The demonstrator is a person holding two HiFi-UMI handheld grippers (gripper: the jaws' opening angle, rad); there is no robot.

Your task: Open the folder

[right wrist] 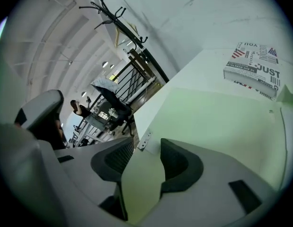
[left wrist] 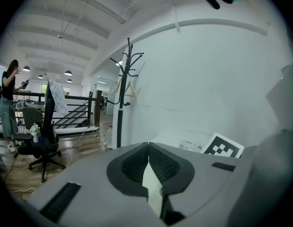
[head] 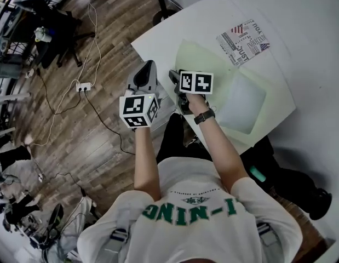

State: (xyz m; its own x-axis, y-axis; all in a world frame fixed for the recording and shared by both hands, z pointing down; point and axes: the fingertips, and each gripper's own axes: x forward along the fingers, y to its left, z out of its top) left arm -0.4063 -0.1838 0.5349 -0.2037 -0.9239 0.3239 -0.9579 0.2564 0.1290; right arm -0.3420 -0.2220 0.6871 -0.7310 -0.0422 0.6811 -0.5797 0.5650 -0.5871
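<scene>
At two o'clock in the head view stands the white table (head: 317, 43). The pale green folder (head: 208, 60) lies flat on it and looks closed. One edge runs along the table's near rim, within easy reach. A printed box (head: 245, 41) sits just beside the folder at its one o'clock, clear of the cover. Both grippers are at the folder's nine o'clock corner. The right gripper (right wrist: 146, 148) tips down at that corner, jaws about half apart. Green cover shows between them, next to a small metal clip (right wrist: 144, 139). It is likely lining up to catch the cover's edge, though whether a pad touches it is unclear. The left gripper (left wrist: 148, 144) hangs off the table at eight o'clock, jaws together on nothing, probably kept free to steady the back sheet.
</scene>
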